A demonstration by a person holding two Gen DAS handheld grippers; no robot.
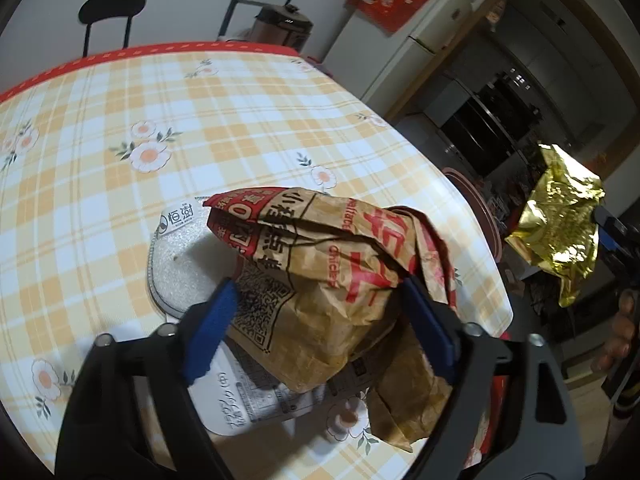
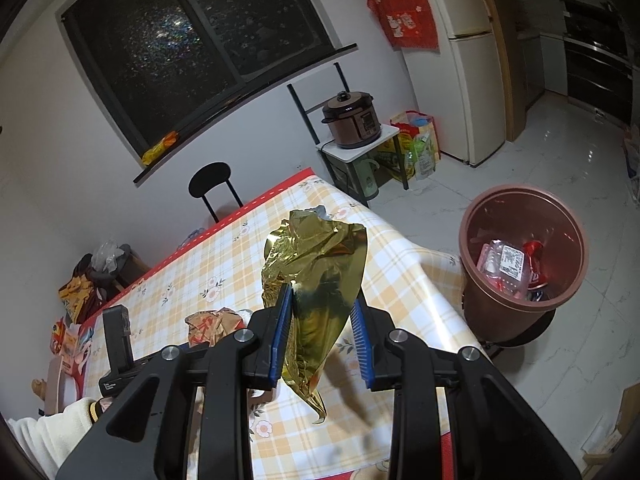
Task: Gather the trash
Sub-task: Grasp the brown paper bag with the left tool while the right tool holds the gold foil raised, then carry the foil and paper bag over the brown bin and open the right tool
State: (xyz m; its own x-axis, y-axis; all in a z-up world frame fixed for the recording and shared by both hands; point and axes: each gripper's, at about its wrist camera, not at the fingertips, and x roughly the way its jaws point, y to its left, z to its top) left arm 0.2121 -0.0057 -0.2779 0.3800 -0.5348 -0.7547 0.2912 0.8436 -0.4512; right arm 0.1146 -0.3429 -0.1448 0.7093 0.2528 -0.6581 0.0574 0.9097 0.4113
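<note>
at lower centre of the right view, my right gripper [image 2: 320, 332] pinches gold foil [image 2: 316, 264]; swing over the bin [image 2: 524, 276] at right before releasing. left gripper [image 1: 320, 328] clamps the paper bag [image 1: 332, 276].

Wide bare stretch of counter [image 1: 100, 128] beyond the paper bag [image 1: 320, 272] and the white tray [image 1: 176, 264] under it. Open mouth on the bin [image 2: 524, 264] just off the counter's edge, partly filled. Chair [image 2: 212, 188] against the far side, cooker stand [image 2: 360, 148] near the far corner.
</note>
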